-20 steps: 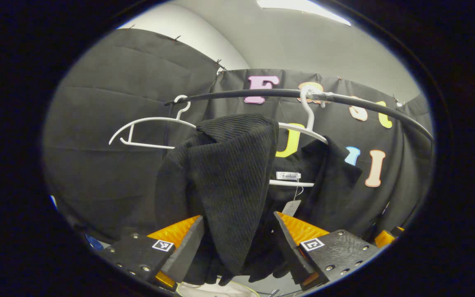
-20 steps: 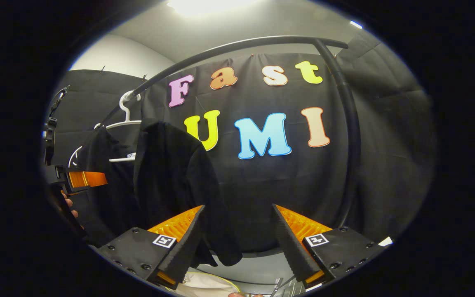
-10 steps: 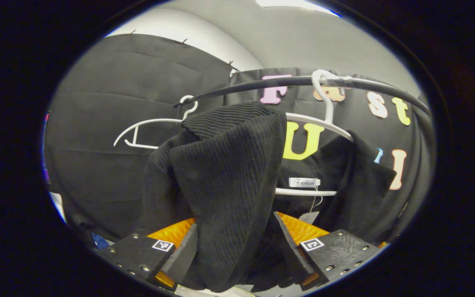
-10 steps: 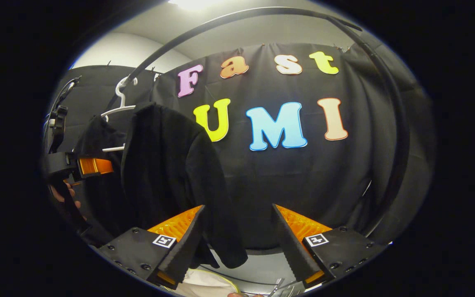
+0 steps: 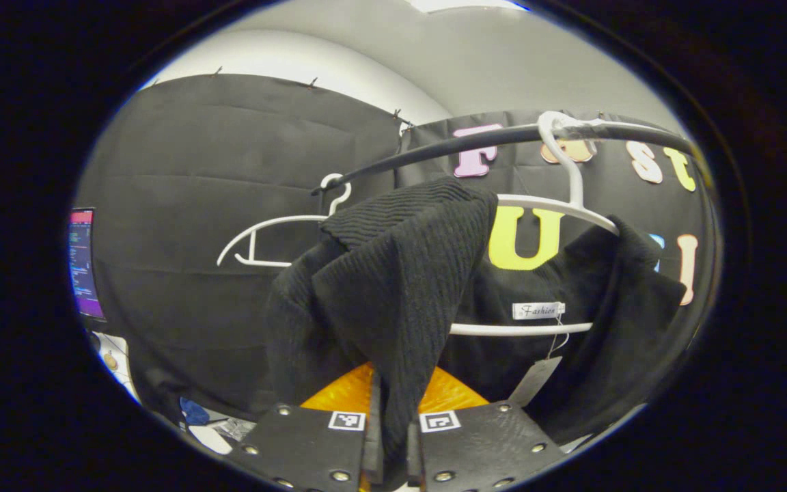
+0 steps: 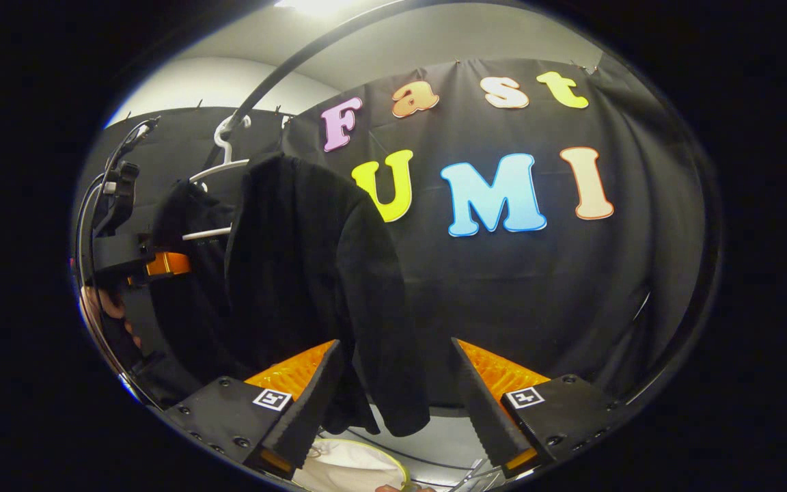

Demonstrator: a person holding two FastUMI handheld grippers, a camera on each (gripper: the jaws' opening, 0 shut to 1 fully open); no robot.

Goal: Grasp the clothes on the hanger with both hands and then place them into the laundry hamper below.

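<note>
A black ribbed garment hangs on a white hanger from the black rail. My left gripper is shut on the garment's left shoulder fold, which runs down between its fingers. In the right gripper view the same black garment hangs at left, its right sleeve dropping between the fingers of my right gripper, which stands open around it without touching. The left gripper and the hand holding it show at the far left there. The white rim of the laundry hamper lies below.
A second, bare white hanger hangs on the rail to the left of the garment. A paper tag dangles from the collar. A lit screen stands at the far left. The rail's upright curves down on the right.
My left gripper has closed from open onto the garment's left shoulder fold. My right gripper has moved closer to the right sleeve and stays open.
</note>
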